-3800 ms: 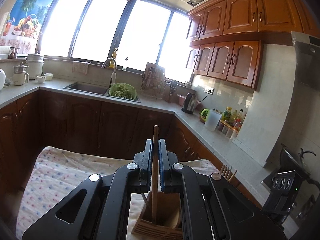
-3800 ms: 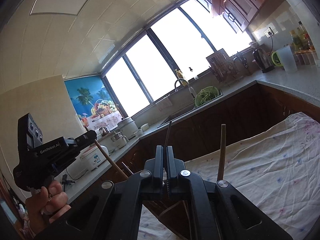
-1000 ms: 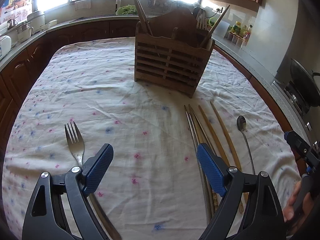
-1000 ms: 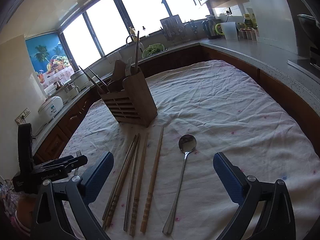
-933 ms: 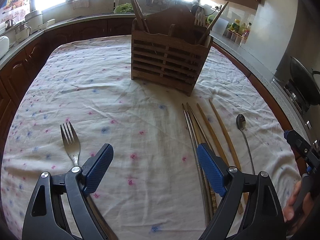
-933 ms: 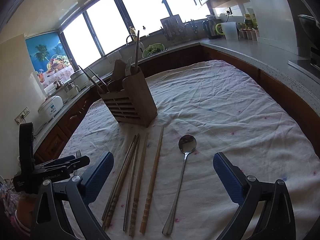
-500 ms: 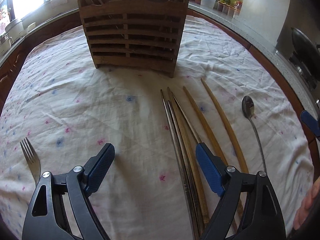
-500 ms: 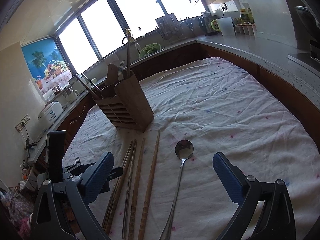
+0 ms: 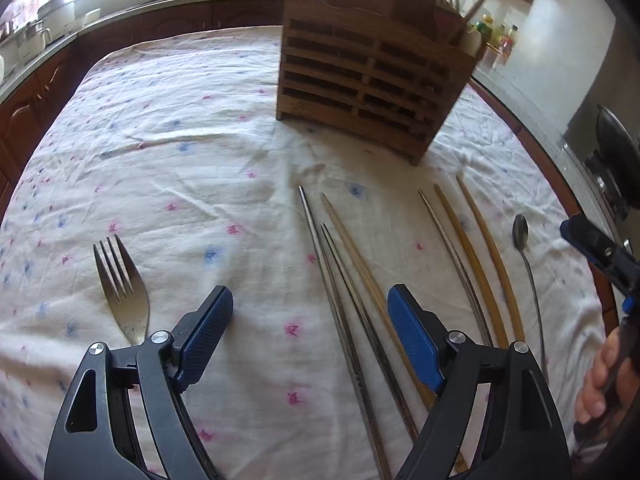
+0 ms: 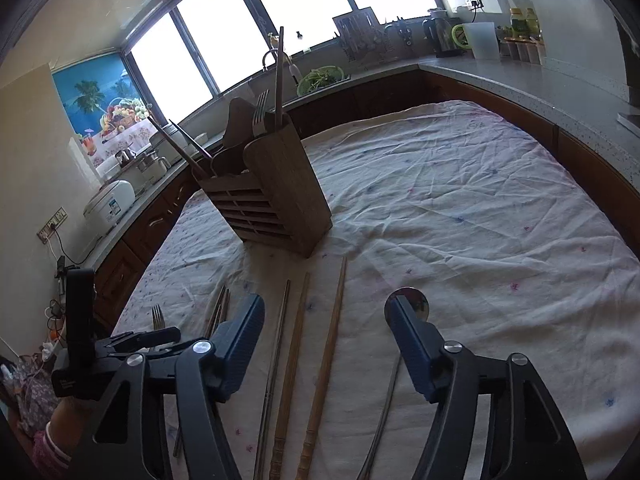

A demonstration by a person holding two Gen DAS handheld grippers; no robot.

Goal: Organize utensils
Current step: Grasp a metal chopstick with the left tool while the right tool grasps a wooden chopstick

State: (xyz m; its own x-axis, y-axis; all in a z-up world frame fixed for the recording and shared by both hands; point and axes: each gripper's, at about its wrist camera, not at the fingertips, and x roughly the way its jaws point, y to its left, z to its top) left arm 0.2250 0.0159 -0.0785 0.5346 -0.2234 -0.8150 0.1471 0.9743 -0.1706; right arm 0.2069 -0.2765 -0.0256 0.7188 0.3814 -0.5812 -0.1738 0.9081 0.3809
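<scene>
Wooden rack [image 9: 372, 84] is parked at the back of the surface [image 9: 180, 128], slots up for dropping things in. Left to right: fork [image 9: 120, 280], chopsticks [image 9: 348, 280], spoon [image 9: 522, 236], all laid flat for easy pinching. Left gripper [image 9: 308, 328] and right gripper [image 10: 326, 344] are both spread wide, nothing grabbed yet.

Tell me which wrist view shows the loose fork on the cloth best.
The left wrist view: the fork lies unobstructed, tines and neck clear, left of the open left claw. In the right wrist view only the fork's tines peek out above the left claw's body; the handle is hidden.
</scene>
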